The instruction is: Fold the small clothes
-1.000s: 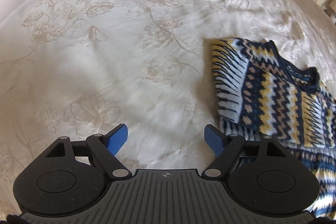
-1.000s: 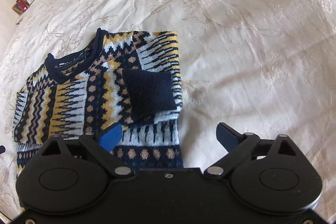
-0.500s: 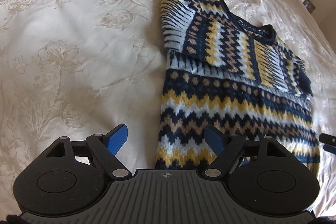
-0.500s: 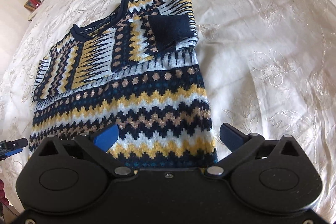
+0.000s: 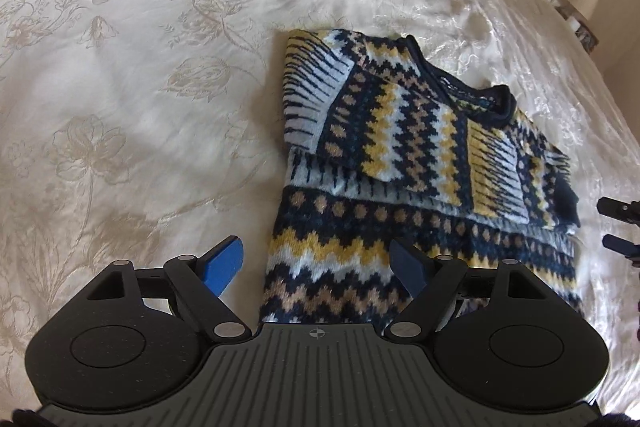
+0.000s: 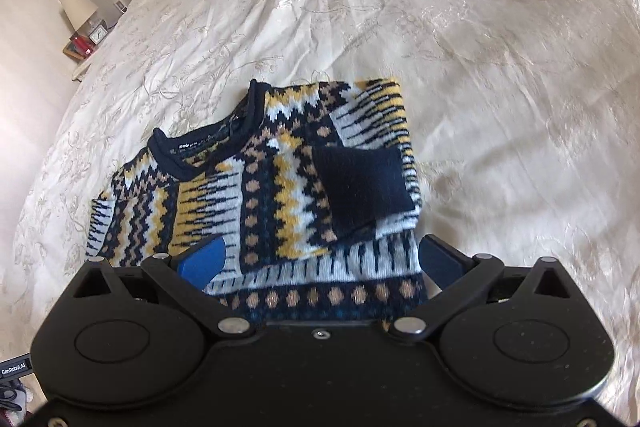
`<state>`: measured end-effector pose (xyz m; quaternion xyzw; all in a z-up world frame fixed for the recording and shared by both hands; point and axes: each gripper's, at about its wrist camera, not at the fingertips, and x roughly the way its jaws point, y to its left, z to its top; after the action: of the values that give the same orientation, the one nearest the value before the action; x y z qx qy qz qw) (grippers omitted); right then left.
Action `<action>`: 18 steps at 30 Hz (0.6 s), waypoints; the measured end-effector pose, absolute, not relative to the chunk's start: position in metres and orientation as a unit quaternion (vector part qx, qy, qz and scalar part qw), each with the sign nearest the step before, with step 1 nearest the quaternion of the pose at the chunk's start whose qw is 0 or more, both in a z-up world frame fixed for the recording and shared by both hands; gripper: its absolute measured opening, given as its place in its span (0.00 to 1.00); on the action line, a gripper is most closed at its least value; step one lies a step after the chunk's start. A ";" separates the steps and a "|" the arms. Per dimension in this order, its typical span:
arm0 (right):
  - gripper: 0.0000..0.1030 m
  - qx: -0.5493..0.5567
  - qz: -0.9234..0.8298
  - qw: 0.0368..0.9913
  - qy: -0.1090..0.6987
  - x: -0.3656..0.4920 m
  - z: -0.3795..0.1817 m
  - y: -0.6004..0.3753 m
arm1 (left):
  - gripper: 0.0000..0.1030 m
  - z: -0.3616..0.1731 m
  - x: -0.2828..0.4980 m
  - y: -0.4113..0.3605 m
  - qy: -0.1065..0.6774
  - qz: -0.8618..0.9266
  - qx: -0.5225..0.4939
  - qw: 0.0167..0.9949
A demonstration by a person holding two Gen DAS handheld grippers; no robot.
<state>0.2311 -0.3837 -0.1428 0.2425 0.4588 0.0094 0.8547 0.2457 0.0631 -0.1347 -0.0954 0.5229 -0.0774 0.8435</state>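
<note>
Holding both tongs spread and empty, we hover the left tongs (image 5: 316, 263) and right tongs (image 6: 320, 259) over the sweater (image 6: 280, 183). It lies on the bed (image 6: 500, 67), sleeves folded in.

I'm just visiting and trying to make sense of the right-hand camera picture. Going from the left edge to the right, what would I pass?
Bedside lamp → small clock → sweater's navy collar → folded-in navy cuff → bare cream bedspread.
</note>
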 end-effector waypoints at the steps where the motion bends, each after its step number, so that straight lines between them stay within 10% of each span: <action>1: 1.00 0.240 0.011 0.855 0.459 0.237 -0.143 -0.386 | 0.77 -0.135 0.251 0.059 0.522 -0.077 -0.096 0.844; 18: 1.00 0.256 0.067 0.825 0.499 0.307 -0.188 -0.409 | 0.78 -0.185 0.326 0.007 0.569 -0.065 -0.058 0.818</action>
<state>0.3068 -0.4091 -0.1878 0.2559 0.4994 0.0670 0.8250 0.3255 0.0074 -0.1848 -0.0580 0.5686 -0.0645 0.8180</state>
